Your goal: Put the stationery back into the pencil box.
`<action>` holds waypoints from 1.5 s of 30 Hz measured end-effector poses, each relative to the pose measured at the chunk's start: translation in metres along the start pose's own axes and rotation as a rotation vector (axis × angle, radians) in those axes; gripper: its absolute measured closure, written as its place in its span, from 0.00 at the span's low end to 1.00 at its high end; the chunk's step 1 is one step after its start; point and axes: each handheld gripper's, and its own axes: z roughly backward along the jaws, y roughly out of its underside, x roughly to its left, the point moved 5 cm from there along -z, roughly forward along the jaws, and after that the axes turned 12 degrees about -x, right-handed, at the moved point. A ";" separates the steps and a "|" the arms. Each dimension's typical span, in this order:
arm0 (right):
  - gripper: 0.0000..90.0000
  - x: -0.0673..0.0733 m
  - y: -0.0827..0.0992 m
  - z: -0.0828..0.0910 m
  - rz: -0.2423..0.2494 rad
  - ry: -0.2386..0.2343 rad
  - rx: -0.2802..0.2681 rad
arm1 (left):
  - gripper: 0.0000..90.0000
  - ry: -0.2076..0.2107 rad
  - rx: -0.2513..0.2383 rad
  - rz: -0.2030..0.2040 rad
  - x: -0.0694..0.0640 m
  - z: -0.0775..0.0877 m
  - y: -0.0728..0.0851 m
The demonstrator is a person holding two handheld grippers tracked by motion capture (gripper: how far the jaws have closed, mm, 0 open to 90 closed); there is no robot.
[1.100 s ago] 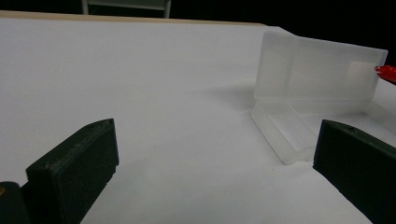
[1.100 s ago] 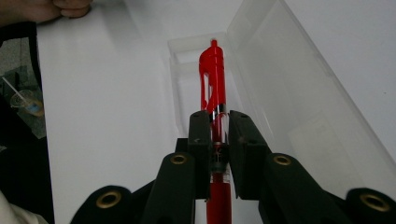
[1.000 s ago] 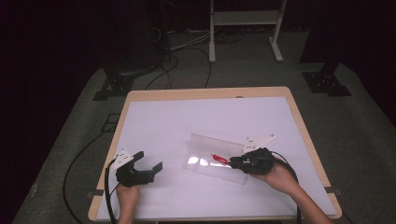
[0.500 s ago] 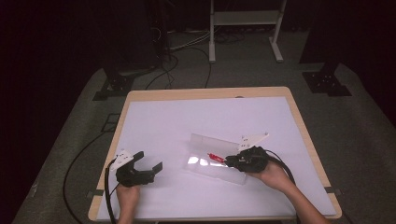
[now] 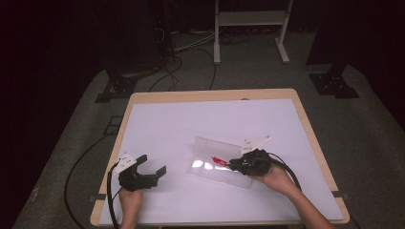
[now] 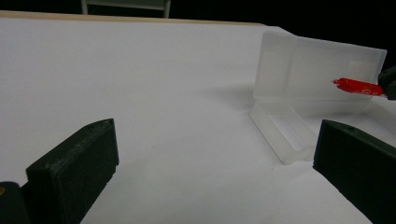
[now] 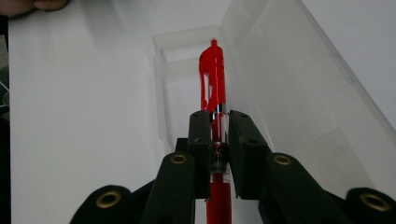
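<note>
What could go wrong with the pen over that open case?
1. The right gripper is shut on the red pen partway along its barrel, so the long free end could swing and catch the case's raised lid on the way down.
2. The clear case looks light and nothing holds it; the left gripper sits open and apart from it, so a nudge may slide it.
3. The pen may land across the tray wall rather than inside.

A wood-edged surface (image 5: pixel 143 102) carries a white sheet (image 5: pixel 200 129) across almost its whole top; on the sheet, right of the middle toward the near edge, lies a clear plastic case (image 5: pixel 210 164), its lid open and raised on the far side.
</note>
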 end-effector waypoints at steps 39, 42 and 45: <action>0.88 -0.004 0.024 -0.035 -0.034 -0.051 0.079 | 0.00 -0.001 -0.006 0.008 0.000 0.000 0.000; 0.88 -0.004 0.026 -0.035 -0.037 -0.055 0.086 | 0.00 -0.003 -0.006 0.012 0.001 0.000 -0.001; 0.88 -0.004 0.027 -0.036 -0.043 -0.058 0.091 | 0.00 -0.006 -0.005 0.011 0.002 0.000 -0.001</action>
